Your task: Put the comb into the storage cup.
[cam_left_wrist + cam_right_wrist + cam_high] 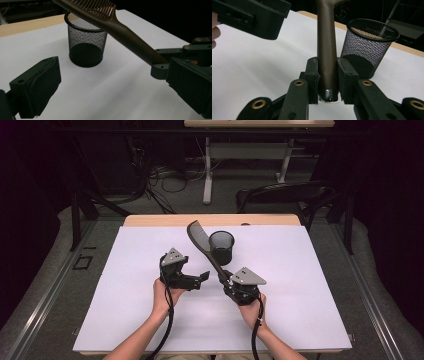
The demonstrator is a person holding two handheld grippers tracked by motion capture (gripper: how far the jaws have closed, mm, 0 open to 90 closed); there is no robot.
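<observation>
Items on table: one brown comb (202, 247), one black mesh cup (221, 247), two grippers. Right gripper (223, 279) clamps the comb's handle end; long axis rises obliquely away from the person, teeth end high beside the cup's rim. Left gripper (204, 277) jaws wide, holding nothing, near the comb's handle.

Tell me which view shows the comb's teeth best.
The left gripper view: the comb crosses close up, its teeth distinct above the mesh cup. The high view shows the whole comb small; the right gripper view shows its handle.
</observation>
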